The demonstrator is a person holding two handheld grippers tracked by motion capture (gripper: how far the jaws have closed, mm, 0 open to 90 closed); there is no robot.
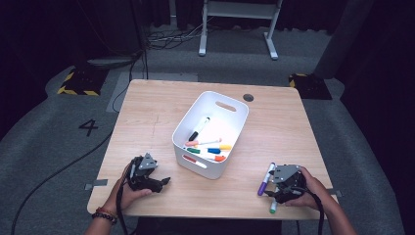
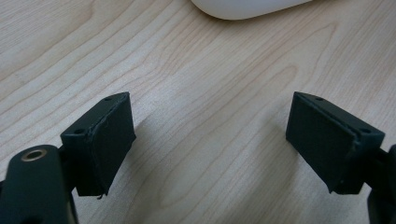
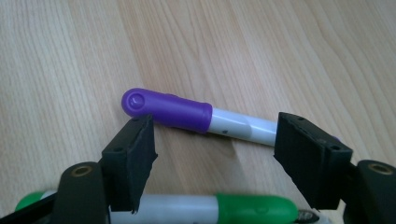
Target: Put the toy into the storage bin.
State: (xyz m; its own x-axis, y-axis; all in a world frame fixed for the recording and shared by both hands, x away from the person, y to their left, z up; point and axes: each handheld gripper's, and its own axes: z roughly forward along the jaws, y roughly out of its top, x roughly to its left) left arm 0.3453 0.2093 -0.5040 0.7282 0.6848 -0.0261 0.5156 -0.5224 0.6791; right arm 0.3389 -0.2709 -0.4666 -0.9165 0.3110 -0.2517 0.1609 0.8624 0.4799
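Jaws wide on both grippers, right gripper (image 3: 215, 158) over purple marker (image 3: 196, 116), no legible writing

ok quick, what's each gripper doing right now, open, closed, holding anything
Left gripper: open, empty, above bare table.
Right gripper: open, holding nothing, over the purple marker and green marker.

Both forearms come in low. The left tongs (image 1: 166, 181) sit gaping in the left hand (image 1: 128, 188); the right tongs (image 1: 268, 192), also spread wide, are held by the right hand (image 1: 308, 191).
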